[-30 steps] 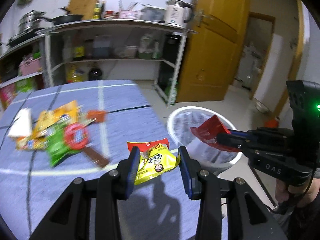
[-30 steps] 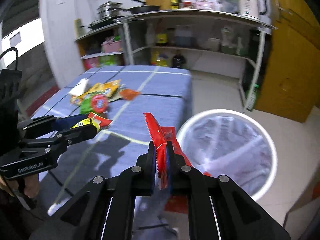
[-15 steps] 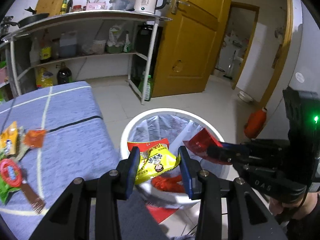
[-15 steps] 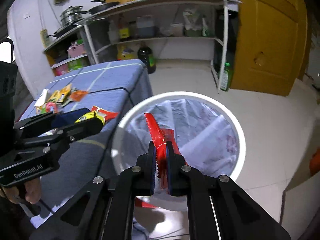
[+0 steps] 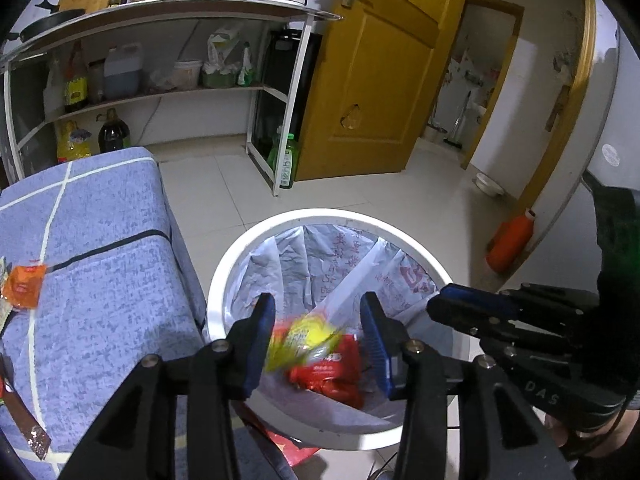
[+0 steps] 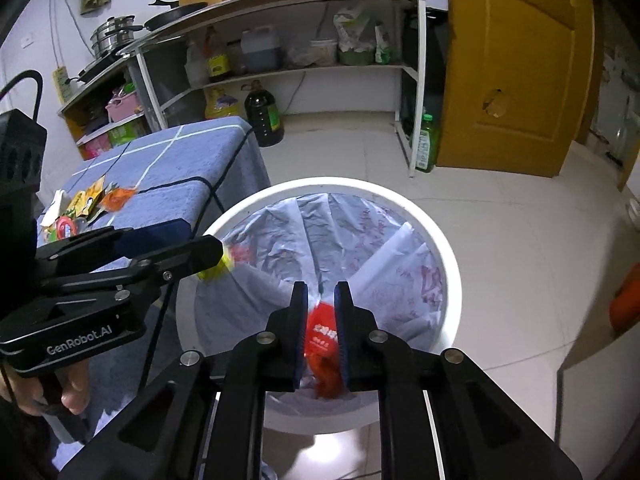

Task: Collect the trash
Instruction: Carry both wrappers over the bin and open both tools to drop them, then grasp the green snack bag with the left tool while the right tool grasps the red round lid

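A white trash bin (image 5: 224, 264) lined with a plastic bag stands on the floor beside the blue-clothed table (image 5: 100, 280); it also shows in the right wrist view (image 6: 448, 256). My left gripper (image 5: 318, 334) is open above the bin, and a blurred yellow snack wrapper (image 5: 304, 338) falls between its fingers. My right gripper (image 6: 321, 324) is open over the bin, and a blurred red wrapper (image 6: 324, 338) drops between its fingers. Red wrappers (image 5: 332, 376) lie inside the bin.
More wrappers (image 6: 88, 204) lie on the table at the left, among them an orange sachet (image 5: 24, 290). A metal shelf unit (image 5: 168, 92) and a yellow door (image 5: 380, 80) stand behind. An orange bottle (image 5: 510, 246) lies on the floor at the right. A red wrapper (image 5: 292, 446) lies by the bin's base.
Both grippers swung from the table to above the bin, then opened. The yellow wrapper and the red wrapper have left the fingers and are falling into the bin.
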### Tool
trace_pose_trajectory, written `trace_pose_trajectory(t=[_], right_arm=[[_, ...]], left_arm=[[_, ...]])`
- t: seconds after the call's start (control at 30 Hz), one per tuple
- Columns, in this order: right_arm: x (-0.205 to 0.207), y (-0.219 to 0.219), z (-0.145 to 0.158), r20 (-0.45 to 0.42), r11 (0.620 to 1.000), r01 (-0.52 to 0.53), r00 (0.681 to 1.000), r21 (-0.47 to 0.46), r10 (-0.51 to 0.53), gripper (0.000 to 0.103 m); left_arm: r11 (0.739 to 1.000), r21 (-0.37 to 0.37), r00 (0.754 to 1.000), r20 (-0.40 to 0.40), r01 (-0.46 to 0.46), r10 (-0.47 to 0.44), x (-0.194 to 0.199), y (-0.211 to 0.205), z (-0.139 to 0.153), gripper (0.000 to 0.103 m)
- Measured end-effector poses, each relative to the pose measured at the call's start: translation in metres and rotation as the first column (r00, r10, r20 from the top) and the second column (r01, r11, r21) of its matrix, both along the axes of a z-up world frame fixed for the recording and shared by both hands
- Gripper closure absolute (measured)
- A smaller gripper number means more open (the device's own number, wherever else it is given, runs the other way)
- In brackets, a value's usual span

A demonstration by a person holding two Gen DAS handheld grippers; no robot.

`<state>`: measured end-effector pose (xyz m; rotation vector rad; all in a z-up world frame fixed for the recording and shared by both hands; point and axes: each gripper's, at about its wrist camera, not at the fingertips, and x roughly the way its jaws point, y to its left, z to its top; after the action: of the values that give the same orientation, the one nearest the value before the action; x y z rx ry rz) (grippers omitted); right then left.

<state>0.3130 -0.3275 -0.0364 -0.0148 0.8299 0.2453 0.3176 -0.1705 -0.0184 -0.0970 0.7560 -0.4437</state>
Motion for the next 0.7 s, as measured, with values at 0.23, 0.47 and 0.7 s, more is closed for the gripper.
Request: trace_pose_trajectory(t=[0.23,0.47,0.7], right_arm=[[-0.006,0.0,0.007,0.02,1.0,-0.005,1.0,0.013,0.005,0.087],[-0.018,0.006,0.018,0.056,0.999,-0.024,0.998,0.024,0.022,0.087],[-0.042,0.028,0.041,0.123,0.995,-0.084,0.989,0.05,0.077,0.087]], left_arm=[[1.0,-0.014,1.0,0.006,-0.002,0.002,-0.003,0.004,0.004,0.04],[0.999,-0.035,0.999,0.031,-0.022,0.023,-0.021,0.018,0.017,0.04],[0.994,-0.043,0.992,0.081,-0.098,0.101,-0.054,0.058,0.032,0.04]])
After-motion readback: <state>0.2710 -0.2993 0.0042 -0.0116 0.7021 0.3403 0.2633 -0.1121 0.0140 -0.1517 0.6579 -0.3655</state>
